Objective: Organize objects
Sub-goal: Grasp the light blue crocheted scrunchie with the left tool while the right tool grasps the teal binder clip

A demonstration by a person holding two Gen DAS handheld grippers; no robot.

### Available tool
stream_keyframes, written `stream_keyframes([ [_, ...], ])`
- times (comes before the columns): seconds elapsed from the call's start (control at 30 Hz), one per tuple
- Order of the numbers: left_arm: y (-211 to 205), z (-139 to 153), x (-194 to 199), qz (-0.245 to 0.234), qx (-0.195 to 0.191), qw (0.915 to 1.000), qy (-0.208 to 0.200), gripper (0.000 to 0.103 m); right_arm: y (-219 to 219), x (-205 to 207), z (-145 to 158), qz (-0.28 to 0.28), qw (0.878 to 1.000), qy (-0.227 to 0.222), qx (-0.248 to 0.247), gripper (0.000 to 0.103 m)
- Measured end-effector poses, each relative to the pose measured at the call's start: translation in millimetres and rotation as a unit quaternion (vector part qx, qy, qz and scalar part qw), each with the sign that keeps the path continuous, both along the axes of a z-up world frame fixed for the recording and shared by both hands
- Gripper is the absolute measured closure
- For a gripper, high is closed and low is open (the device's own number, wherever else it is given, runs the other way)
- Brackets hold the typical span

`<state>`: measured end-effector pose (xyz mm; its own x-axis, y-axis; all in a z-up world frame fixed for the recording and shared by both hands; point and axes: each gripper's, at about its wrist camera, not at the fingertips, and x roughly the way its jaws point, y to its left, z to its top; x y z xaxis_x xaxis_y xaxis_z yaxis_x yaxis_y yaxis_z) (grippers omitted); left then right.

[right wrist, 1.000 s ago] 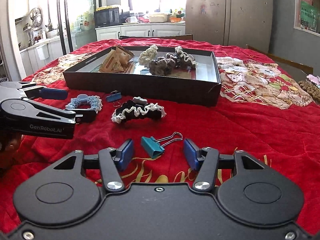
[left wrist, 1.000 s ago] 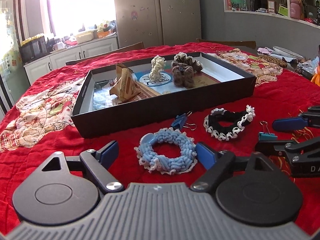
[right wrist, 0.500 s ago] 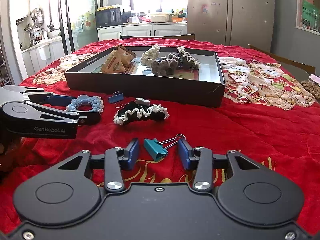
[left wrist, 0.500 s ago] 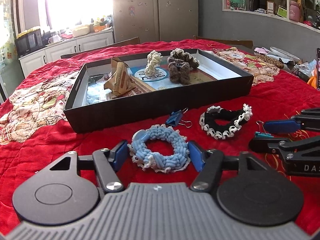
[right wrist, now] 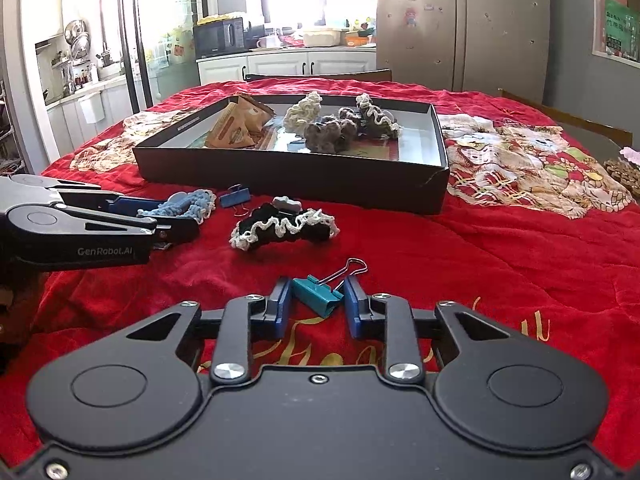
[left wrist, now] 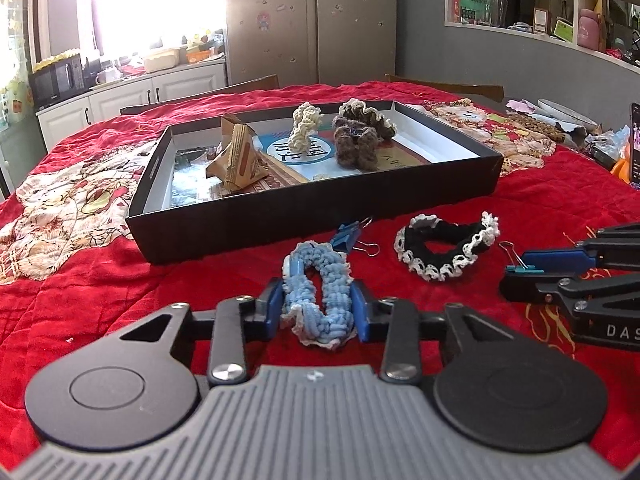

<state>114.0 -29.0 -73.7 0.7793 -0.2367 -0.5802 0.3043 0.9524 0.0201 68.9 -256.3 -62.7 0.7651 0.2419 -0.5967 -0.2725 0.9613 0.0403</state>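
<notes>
Home kitchen-dining room, lived in. I work at a big table under a red quilted cloth [right wrist: 500, 248] with cat patches. Behind it: white base cabinets [right wrist: 288, 65], a black microwave [right wrist: 219, 36] on the counter, and a tall steel fridge [right wrist: 460, 24] dotted with magnets. Pans and steel bowls [right wrist: 78, 38] hang far left. Wall shelves [left wrist: 580, 12] hold cups and jars; wooden chair backs [left wrist: 448, 89] edge the table.
</notes>
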Motion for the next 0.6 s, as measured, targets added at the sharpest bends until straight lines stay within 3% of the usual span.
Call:
stream_keyframes([
  [0.2, 1.1, 1.1, -2.7, 0.001, -0.004, 1.0000, 0.000, 0.075, -1.1, -4.4, 0.4, 0.006, 1.000, -0.002, -0.002, 0.076],
  [0.6, 6.5, 5.1, -11.1, 0.005, -0.008, 1.0000, -0.002, 0.078, -5.7, -12.0, 3.4, 0.013, 1.000, -0.001, -0.004, 0.077],
])
